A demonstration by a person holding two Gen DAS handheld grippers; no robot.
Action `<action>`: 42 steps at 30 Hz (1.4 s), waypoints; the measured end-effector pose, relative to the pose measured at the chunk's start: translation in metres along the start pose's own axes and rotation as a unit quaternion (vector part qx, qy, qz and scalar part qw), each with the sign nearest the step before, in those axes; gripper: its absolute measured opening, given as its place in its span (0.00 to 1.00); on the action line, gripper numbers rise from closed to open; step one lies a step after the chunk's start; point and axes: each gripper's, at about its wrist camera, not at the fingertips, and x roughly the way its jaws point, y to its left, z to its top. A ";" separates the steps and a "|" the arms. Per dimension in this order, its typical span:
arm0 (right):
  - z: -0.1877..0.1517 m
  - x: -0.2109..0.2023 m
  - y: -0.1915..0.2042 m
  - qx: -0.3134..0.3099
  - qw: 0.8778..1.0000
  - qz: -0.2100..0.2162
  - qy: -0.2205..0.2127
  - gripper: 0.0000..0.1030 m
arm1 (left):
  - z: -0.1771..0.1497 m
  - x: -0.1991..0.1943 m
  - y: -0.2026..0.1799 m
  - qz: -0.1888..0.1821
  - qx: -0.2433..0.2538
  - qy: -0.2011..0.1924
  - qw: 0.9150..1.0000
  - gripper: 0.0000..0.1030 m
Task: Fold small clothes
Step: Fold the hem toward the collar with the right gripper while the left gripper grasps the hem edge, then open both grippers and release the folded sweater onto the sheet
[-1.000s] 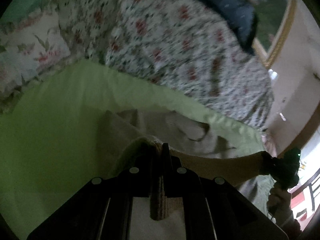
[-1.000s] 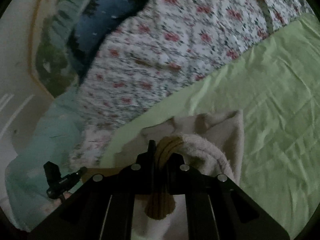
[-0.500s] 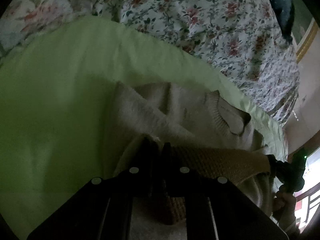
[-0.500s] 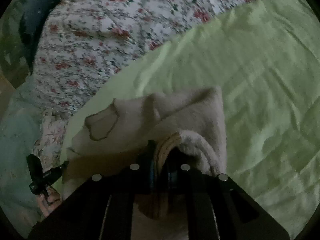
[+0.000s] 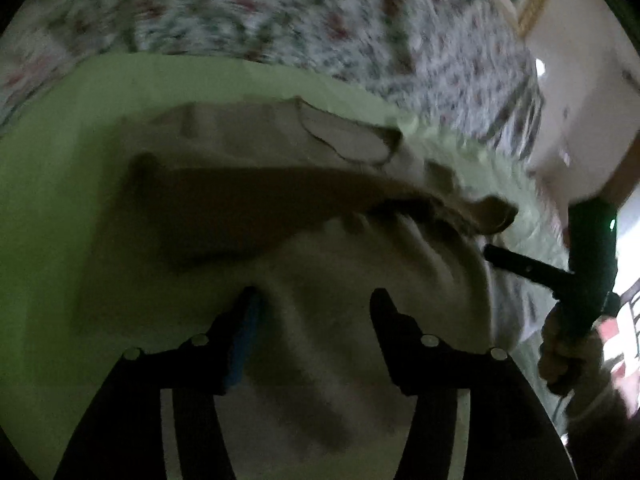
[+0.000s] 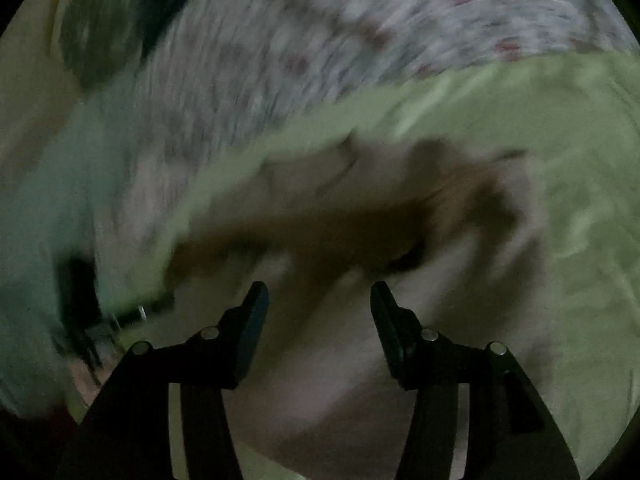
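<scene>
A small cream knit sweater (image 5: 256, 148) with a tan ribbed hem band (image 5: 280, 188) lies folded over itself on the light green sheet (image 5: 60, 200). My left gripper (image 5: 314, 300) hovers over the near fold, its jaws opening; cloth lies under the gap but the pads do not press it. In the right wrist view the same sweater (image 6: 360, 184) is blurred. My right gripper (image 6: 318, 294) stands above it, its jaws opening too, nothing pinched. The right gripper (image 5: 520, 266) also shows at the right edge of the left wrist view, held by a hand (image 5: 568, 352).
A floral quilt (image 5: 320, 16) lies bunched beyond the green sheet (image 6: 560, 120). A pale green blanket (image 6: 48, 200) lies at the left of the right wrist view. A wall with a framed picture (image 5: 532, 0) stands behind. Both views are dim and motion-blurred.
Both grippers were shut on the sweater's tan hem; now both have let go and stand open. The hem has dropped onto the upper part of the sweater, and both hands moved down.
</scene>
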 end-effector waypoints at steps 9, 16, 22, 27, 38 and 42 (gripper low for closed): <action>0.049 0.048 -0.047 0.040 0.990 -0.132 0.018 0.52 | 0.075 0.042 0.044 0.123 -0.036 -0.003 0.992 0.56; 0.040 -0.005 -0.072 0.125 0.976 -0.161 -0.071 0.53 | 0.062 -0.003 0.088 0.108 -0.127 -0.032 0.986 0.59; -0.007 -0.037 -0.051 0.149 0.977 -0.126 -0.083 0.53 | -0.002 -0.046 0.073 0.071 -0.145 -0.038 0.986 0.59; -0.058 -0.056 -0.036 0.140 0.980 -0.123 -0.067 0.54 | -0.057 -0.074 0.054 0.044 -0.152 -0.030 0.987 0.60; -0.096 -0.103 -0.030 0.159 0.973 -0.146 -0.084 0.55 | -0.121 -0.095 0.039 0.009 -0.190 -0.007 0.982 0.63; -0.102 -0.109 -0.016 0.153 0.976 -0.128 -0.088 0.56 | -0.124 -0.092 0.038 -0.008 -0.210 -0.008 0.978 0.66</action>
